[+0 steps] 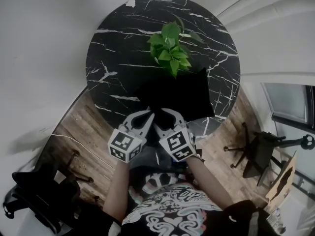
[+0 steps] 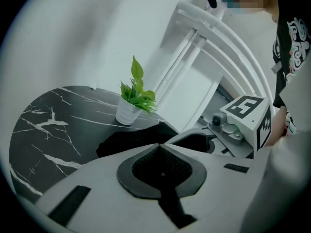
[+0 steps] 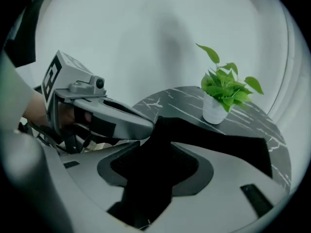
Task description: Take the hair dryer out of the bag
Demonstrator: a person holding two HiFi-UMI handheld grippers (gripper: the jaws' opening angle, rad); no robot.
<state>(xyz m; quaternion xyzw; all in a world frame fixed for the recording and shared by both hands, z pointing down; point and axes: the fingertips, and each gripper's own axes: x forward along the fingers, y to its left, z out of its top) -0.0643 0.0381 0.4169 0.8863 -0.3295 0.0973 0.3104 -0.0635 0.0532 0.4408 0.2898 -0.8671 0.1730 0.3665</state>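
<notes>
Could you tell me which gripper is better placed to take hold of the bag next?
Right, probably: the right gripper has jaws apart with fabric of the black bag between them, ready to close; the left gripper is shut at the bag's edge.

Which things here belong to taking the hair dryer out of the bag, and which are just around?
Job: bag, left tool shut on its edge, right tool open around its fabric; dryer not visible.
Just there: plant, table under the bag, chairs.

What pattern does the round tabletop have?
The table is black marble with white veins, clearest in the head view.
</notes>
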